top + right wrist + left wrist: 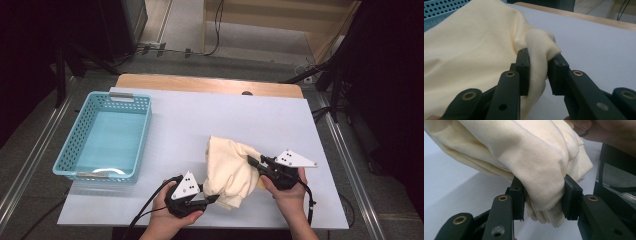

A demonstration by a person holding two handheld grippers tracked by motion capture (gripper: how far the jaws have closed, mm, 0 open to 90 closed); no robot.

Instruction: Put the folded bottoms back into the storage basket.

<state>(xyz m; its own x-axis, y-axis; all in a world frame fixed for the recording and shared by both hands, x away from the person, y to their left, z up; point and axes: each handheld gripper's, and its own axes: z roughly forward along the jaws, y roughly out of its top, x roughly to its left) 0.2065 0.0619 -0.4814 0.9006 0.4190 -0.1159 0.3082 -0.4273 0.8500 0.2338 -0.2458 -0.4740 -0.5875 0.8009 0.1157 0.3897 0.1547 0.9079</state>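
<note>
Left gripper (216, 198) and right gripper (251, 160) both clamped on cream garment (227, 167), blue basket (80, 135) holding a white ring (107, 172)

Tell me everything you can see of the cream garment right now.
The cream garment is a soft, thick knit, like a sweatshirt, bunched into a rumpled bundle at the near right of the white table. A ribbed cuff or hem hangs at its near end. The left tongs pinch a thick fold just above that ribbing; the right tongs pinch a rolled fold at its right edge. It sits apart from the blue basket. Whether its underside rests on the table is unclear.
</note>
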